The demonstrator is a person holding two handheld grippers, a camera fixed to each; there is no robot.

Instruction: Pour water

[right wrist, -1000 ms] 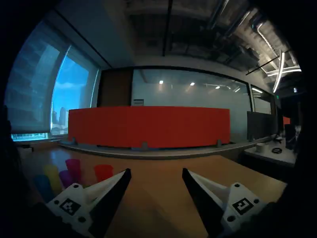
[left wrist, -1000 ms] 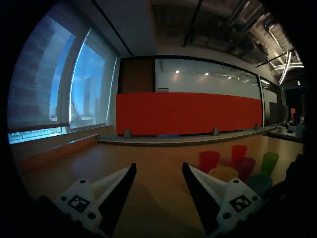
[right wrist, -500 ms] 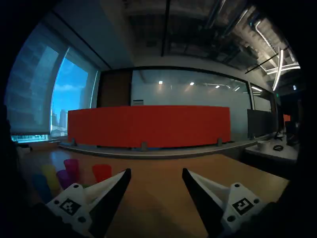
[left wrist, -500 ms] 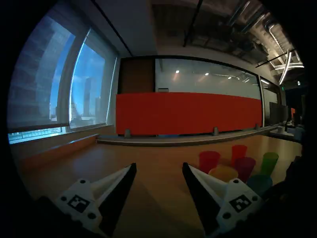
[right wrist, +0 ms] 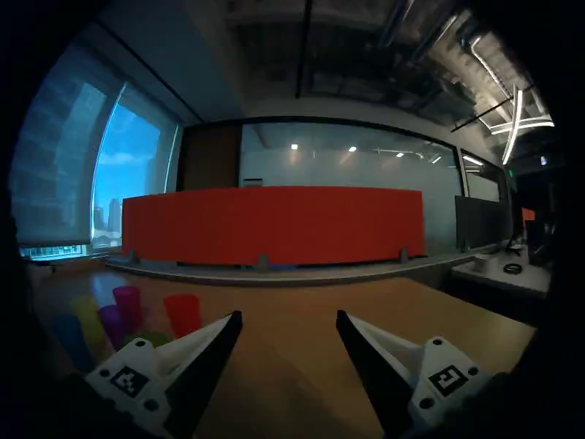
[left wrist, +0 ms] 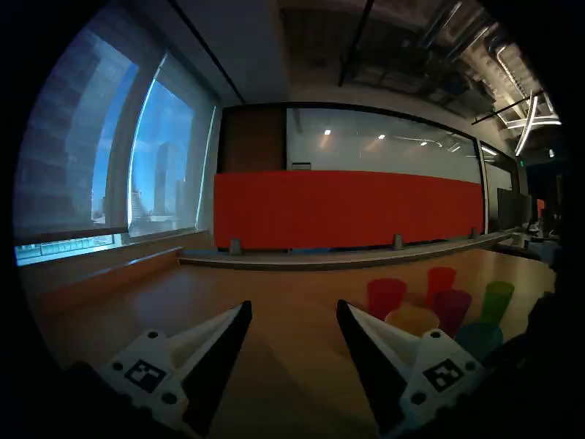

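Observation:
In the left gripper view, my left gripper (left wrist: 292, 314) is open and empty, low over a wooden table (left wrist: 292, 293). Several coloured plastic cups stand to its right: a red one (left wrist: 385, 295), an orange-red one (left wrist: 441, 282), a purple one (left wrist: 453, 309), a green one (left wrist: 497, 300), a yellow one (left wrist: 412, 319) and a teal one (left wrist: 479, 338). In the right gripper view, my right gripper (right wrist: 289, 325) is open and empty too. The cups stand to its left: red (right wrist: 182, 312), magenta (right wrist: 129, 301), purple (right wrist: 112, 323), yellow (right wrist: 88, 316), blue (right wrist: 71, 338). I cannot tell whether any cup holds water.
A long red partition (left wrist: 344, 208) with a grey rail stands at the table's far edge, glass wall behind. Large windows (left wrist: 153, 172) lie to the left. A desk with small items (right wrist: 504, 274) is at the far right of the right gripper view.
The right gripper's view has tilted slightly down and forward, so the cups sit a bit higher and a green cup rim shows. The left gripper has stayed still.

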